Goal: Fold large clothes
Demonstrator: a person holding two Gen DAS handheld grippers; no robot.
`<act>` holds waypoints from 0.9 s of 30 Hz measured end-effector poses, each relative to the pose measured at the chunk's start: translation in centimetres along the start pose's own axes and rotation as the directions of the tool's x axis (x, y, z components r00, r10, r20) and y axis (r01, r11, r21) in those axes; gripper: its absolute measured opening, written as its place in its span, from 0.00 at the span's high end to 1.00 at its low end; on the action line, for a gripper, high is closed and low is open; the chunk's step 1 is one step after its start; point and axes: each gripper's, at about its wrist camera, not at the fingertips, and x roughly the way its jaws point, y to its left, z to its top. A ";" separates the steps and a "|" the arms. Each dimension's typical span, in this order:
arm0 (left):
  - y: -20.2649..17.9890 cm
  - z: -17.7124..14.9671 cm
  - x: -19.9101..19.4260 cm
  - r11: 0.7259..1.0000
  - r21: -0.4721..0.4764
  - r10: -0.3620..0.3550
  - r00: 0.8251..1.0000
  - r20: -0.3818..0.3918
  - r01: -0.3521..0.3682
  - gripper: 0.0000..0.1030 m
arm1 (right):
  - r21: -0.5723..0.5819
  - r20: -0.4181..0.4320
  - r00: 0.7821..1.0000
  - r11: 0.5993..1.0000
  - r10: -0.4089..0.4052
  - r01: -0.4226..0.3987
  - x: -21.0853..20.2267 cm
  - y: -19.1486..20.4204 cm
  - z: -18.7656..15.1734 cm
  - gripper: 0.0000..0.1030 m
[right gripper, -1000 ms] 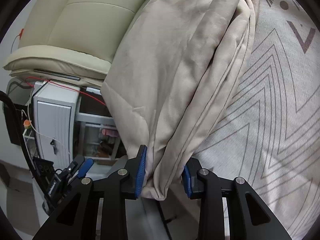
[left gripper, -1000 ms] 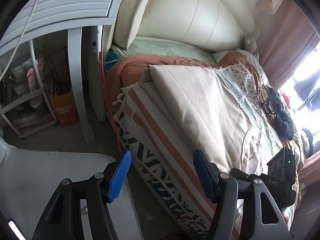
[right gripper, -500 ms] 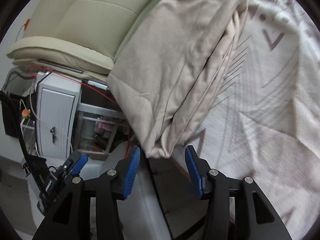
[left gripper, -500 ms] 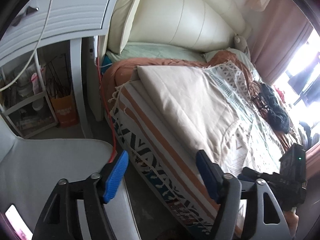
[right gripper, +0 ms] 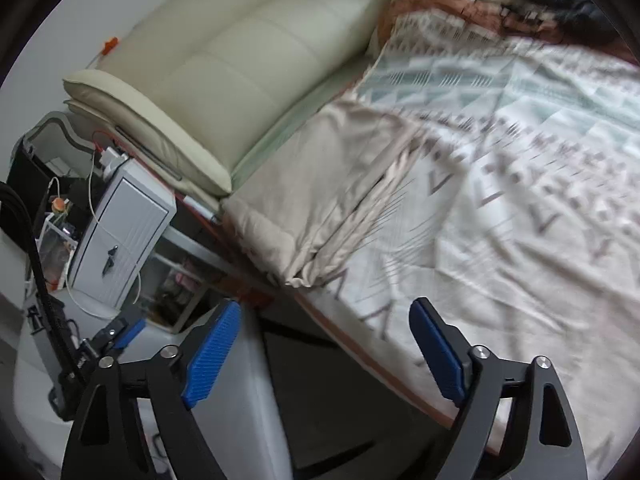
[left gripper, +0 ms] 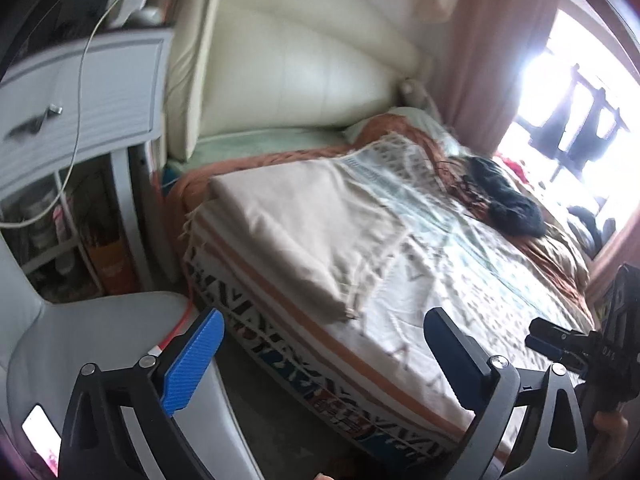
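A folded beige garment point(left gripper: 316, 232) lies flat on the patterned bedspread point(left gripper: 472, 280) near the bed's near corner; the right wrist view has the same beige garment point(right gripper: 324, 192) beside the cream headboard. My left gripper point(left gripper: 320, 344) hovers off the bed's edge, jaws still opening, nothing between them. My right gripper point(right gripper: 324, 336) hangs back from the garment's corner, jaws also opening and empty. The right gripper's body point(left gripper: 592, 344) shows at the right edge of the left wrist view.
A cream padded headboard point(left gripper: 296, 68) backs the bed. A grey nightstand point(left gripper: 80, 92) with a white cable stands at left, shelves under it. A grey chair seat point(left gripper: 96, 340) sits below my left gripper. A dark cloth heap point(left gripper: 508, 204) lies far on the bed by the window.
My right gripper let go of the beige garment's corner, opened wide and pulled back and up. My left gripper also opened wider and drew away from the bed.
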 end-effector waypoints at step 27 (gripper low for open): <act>-13.3 -9.8 -13.8 0.910 0.356 -0.258 0.963 0.083 0.213 0.01 | 0.006 0.355 0.885 0.947 -0.303 0.322 -23.8 0.0 -14.2 0.00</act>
